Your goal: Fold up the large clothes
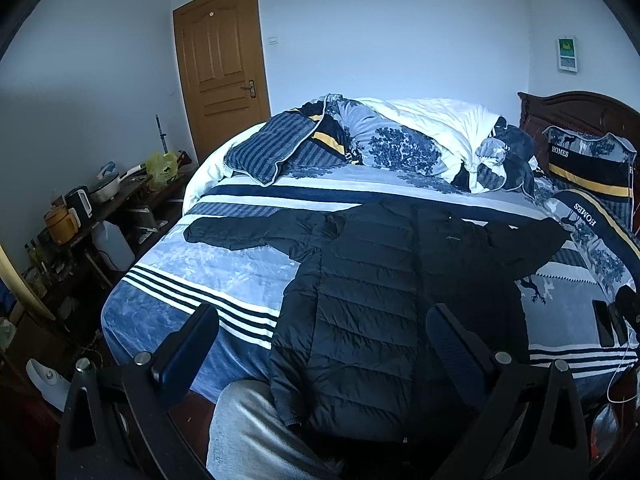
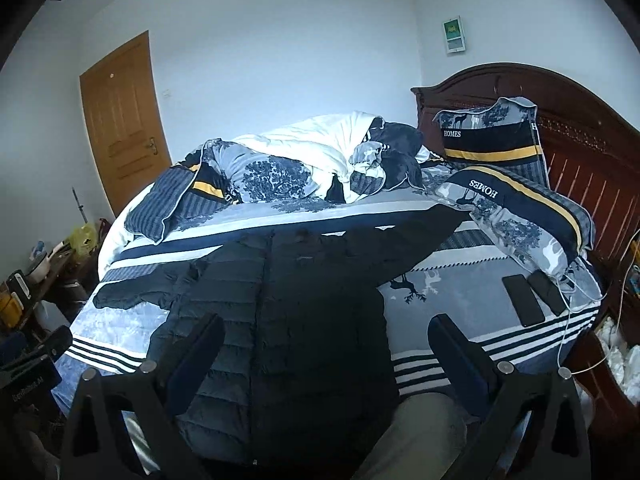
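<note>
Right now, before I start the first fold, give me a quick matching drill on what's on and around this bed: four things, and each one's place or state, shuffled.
Things:
1. black puffer jacket
2. two phones
3. HOMES pillow
4. wooden door

Places or states:
A. propped upright against the headboard
B. shut, in the far wall
C. spread flat on the bed, sleeves out to both sides
D. lying side by side near the bed's right edge

Pairs: 1-C, 2-D, 3-A, 4-B
</note>
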Demonstrator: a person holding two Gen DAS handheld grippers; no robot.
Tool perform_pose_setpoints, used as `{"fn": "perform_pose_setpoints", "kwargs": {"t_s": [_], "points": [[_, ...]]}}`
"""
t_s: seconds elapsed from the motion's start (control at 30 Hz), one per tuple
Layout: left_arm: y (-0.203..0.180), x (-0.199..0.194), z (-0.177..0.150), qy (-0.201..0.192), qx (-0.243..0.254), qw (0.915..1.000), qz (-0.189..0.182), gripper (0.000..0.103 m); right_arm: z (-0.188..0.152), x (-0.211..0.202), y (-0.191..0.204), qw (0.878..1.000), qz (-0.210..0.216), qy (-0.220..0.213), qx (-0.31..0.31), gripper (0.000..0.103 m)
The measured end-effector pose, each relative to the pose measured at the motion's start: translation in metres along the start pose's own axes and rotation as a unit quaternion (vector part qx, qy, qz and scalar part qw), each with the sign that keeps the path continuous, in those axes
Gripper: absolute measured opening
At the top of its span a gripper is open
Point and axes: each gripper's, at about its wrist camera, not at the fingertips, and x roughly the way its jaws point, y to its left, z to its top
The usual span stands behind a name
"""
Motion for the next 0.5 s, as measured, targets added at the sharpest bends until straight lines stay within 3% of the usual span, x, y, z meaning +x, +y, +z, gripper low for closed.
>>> {"fn": "perform_pose_setpoints", "kwargs": {"t_s": [0.5], "points": [[-0.0041,-0.0028,0.001,0.001,0.006,1.0,-0.004,0.103,-0.003,0.006,-0.0049,1.0,0.002,0.005,0.008,0.103]]}}
